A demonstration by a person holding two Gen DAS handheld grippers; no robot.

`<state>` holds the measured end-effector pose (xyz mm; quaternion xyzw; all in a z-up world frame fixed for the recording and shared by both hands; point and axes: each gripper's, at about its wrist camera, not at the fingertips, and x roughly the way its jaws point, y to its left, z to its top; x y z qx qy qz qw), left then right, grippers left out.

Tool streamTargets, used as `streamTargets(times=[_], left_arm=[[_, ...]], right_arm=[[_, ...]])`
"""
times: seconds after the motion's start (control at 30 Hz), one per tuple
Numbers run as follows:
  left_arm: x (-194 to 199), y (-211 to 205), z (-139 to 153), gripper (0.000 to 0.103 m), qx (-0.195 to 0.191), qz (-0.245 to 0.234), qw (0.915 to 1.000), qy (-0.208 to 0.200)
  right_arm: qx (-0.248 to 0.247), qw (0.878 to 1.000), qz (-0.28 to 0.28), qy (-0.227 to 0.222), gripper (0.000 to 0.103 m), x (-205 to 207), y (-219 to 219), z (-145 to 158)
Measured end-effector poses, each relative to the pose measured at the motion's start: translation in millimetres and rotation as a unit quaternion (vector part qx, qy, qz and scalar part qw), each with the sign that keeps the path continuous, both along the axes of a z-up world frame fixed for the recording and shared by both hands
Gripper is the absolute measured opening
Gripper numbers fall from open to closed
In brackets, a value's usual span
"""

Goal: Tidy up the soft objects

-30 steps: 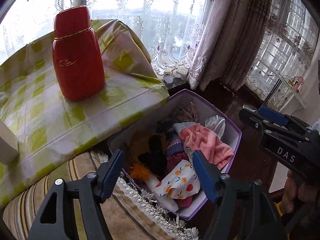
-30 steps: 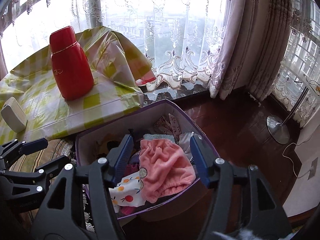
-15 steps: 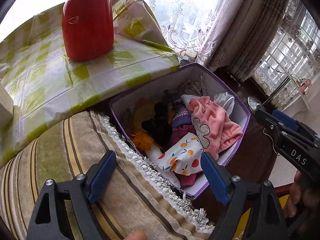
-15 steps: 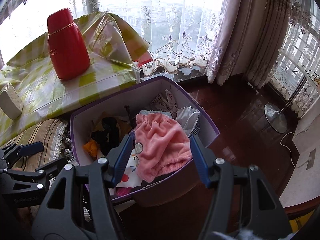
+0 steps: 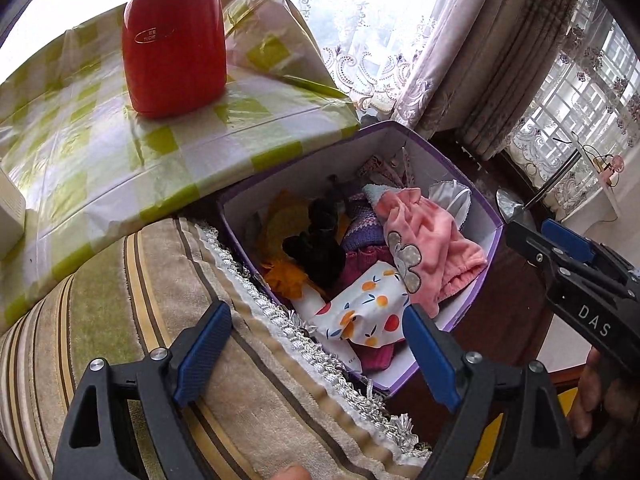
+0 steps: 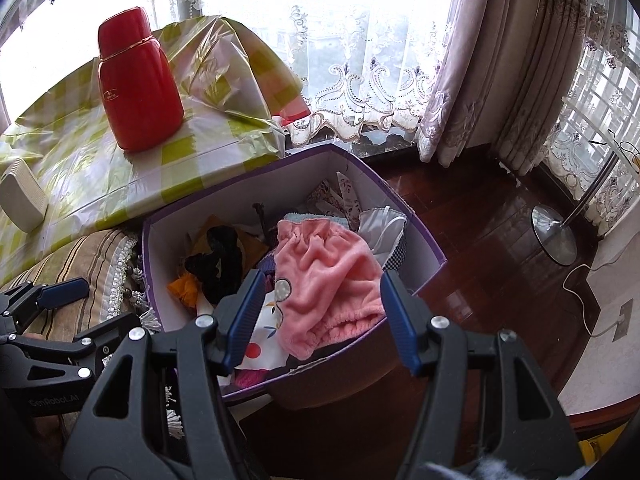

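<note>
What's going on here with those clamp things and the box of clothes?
A person holds a gripper in each hand over a purple box full of soft clothes. Both the left gripper and right gripper are open and empty. The pink garment lies on top of the pile, nothing lifted yet.

Left gripper (image 5: 316,354) wider, lower.

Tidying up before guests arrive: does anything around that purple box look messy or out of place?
Yes. The clothes in the purple box are jumbled, not folded: the pink fleece garment lies crumpled on top and droops over the near wall, and the fruit-print cloth is bunched beside it. The checked tablecloth is rucked up behind the red flask.
</note>
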<state>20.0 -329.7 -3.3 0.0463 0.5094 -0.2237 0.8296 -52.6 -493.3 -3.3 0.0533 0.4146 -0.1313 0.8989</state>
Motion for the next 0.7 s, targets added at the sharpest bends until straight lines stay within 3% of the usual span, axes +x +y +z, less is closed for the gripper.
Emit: streamTargets(times=[0.7], left_arm=[[0.4,0.1,-1.7,0.09,-0.002,0.0,1.0,0.002]], right_arm=[[0.002,1.0,0.0,0.003,0.063,-0.7,-0.4,-2.3]])
